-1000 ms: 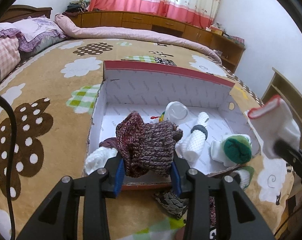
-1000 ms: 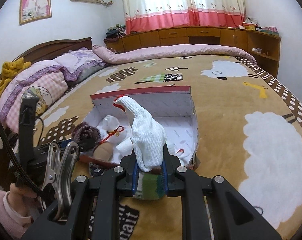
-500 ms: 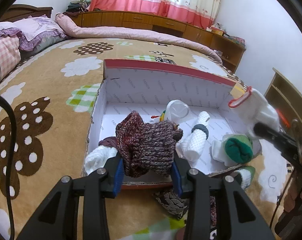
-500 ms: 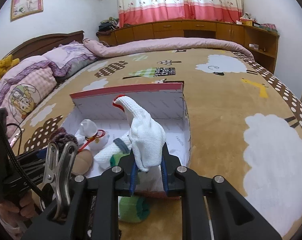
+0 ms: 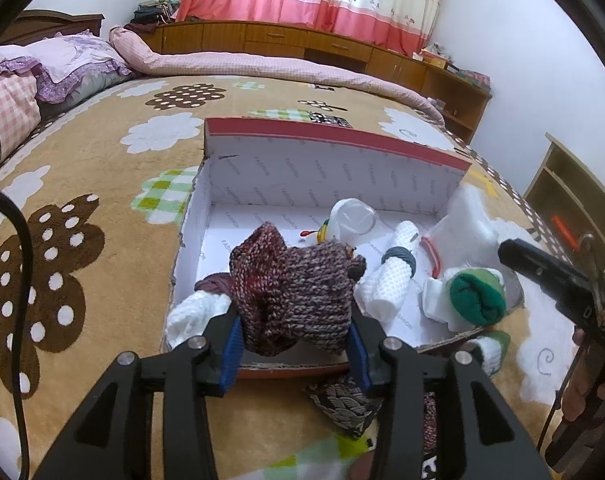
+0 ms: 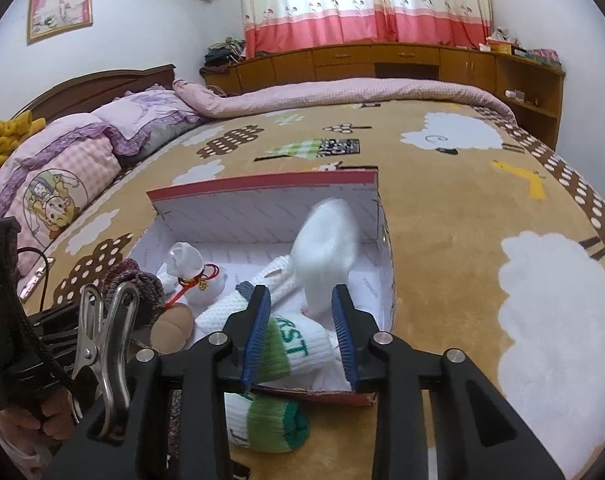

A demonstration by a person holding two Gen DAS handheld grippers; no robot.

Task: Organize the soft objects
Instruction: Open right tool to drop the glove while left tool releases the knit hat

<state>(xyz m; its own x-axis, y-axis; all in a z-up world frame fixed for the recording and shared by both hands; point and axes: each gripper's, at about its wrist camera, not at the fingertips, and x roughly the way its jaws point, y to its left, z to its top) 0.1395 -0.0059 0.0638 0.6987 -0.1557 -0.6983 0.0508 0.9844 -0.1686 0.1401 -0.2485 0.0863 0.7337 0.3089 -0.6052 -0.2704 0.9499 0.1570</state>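
An open white cardboard box with a red rim [image 5: 342, 136] [image 6: 262, 188] lies on the bed. My left gripper [image 5: 294, 344] is shut on a maroon knitted item [image 5: 290, 296], held over the box's near left corner. My right gripper [image 6: 302, 320] is open over the box's right end. A white glove [image 6: 326, 248], blurred, is in the air just beyond its fingertips, over the box; it also shows in the left wrist view [image 5: 466, 220]. Inside lie a rolled white cloth [image 5: 394, 272], a white pouch [image 5: 350, 220] and a green and white sock [image 5: 474, 296].
Another green and white sock [image 6: 266, 424] and a dark patterned item [image 5: 342, 400] lie on the brown blanket [image 6: 462, 208] in front of the box. Pillows [image 6: 62, 168] lie at the left. Wooden cabinets [image 6: 382, 60] line the far wall.
My right gripper moved over the box's right end and opened. The white glove left its jaws and is dropping into the box. My left gripper stayed put with the knitted item.
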